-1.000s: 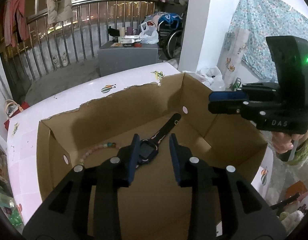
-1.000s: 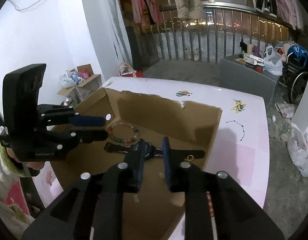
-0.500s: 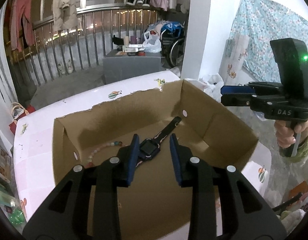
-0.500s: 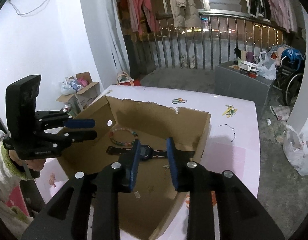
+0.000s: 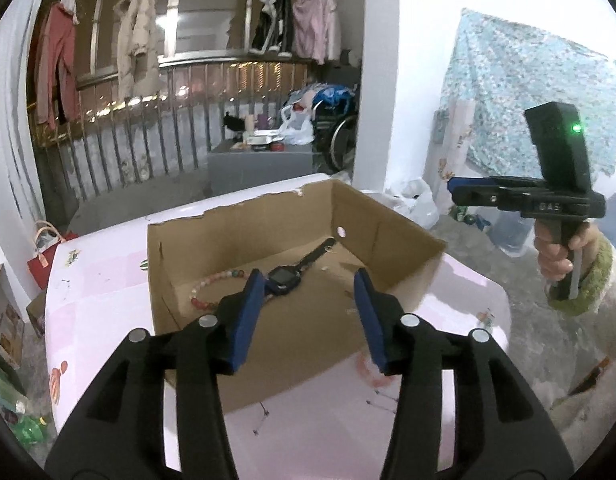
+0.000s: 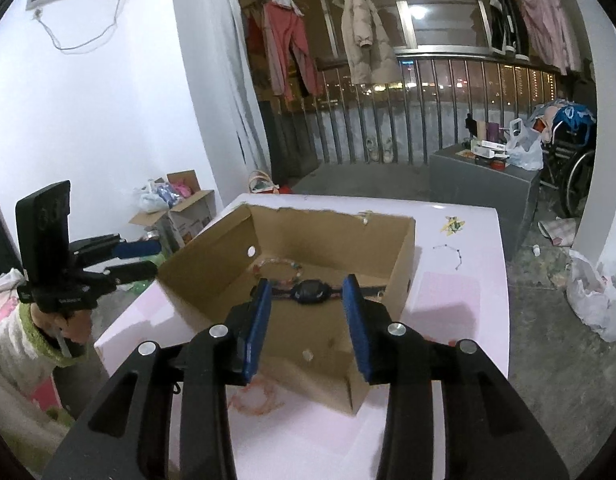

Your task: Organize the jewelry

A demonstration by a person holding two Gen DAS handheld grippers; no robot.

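Lying inside box [image 5: 392,236] walls (unheld): watch [image 5: 282,276], bracelet [image 5: 212,284].

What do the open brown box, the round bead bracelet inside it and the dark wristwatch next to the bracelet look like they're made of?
Open brown box: corrugated cardboard, matte; its top edge is torn and ragged, with punched holes in the walls.
Round bead bracelet: smooth pink, red and green beads with a slight gloss, stone, glass or plastic; too small to tell.
Dark wristwatch: glossy screen face on a matte black strap, probably rubber or plastic.
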